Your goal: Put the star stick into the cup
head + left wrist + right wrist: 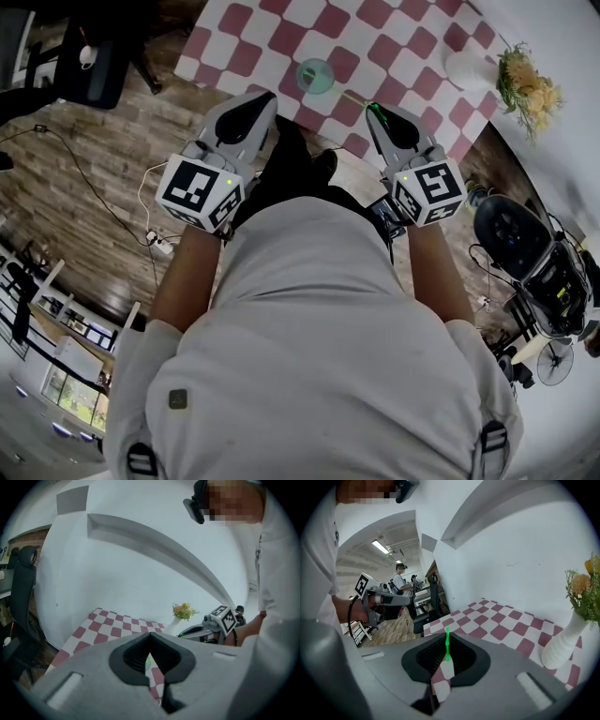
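The right gripper [446,639] is seen closed on the star stick [447,645], whose green shaft projects forward from between the jaws. The cup [316,75] is found just ahead of the stick's far end and to the left, upright on the checkered table [281,28]. The left gripper [150,654] is held beside it with jaws nearly together and nothing gripped. Black-and-white square markers [431,190] are carried on both cubes.

Star stick [447,643] detail too small
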Motion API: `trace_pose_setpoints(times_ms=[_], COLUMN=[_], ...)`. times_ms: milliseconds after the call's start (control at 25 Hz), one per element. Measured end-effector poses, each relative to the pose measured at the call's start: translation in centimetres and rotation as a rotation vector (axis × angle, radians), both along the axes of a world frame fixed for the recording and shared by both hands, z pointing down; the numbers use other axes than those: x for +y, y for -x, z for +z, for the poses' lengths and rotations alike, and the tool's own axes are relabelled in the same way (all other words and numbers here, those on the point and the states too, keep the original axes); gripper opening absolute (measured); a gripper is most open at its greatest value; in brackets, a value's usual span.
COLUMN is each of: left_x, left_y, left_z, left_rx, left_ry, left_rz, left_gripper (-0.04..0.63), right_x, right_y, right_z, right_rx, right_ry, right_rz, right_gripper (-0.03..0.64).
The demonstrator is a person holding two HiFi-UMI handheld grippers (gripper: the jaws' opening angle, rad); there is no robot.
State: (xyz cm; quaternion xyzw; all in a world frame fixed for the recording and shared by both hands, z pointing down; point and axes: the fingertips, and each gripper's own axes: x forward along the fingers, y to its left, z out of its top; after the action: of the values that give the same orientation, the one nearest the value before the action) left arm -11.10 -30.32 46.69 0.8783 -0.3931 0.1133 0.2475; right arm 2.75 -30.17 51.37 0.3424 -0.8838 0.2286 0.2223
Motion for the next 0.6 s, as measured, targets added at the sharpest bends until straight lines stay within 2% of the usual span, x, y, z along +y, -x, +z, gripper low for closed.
trace_pose_setpoints(times_ms=[400,600], left_x=[-0.2,0.0], left_y=[0.9,1.2], left_z=[0.7,0.7], left_rx=[0.004,0.015], left_ry=[0.016,0.022], left_rz=[-0.009,-0.013], left_gripper=[0.005,0.005], right_x=[0.2,0.0], right_y=[1.4,1.3], right_z=[2.0,1.7], right_rx=[0.049,0.058], right_ry=[0.047,0.029], right_rz=[-0.041,-0.024], right_gripper=[0.031,0.056])
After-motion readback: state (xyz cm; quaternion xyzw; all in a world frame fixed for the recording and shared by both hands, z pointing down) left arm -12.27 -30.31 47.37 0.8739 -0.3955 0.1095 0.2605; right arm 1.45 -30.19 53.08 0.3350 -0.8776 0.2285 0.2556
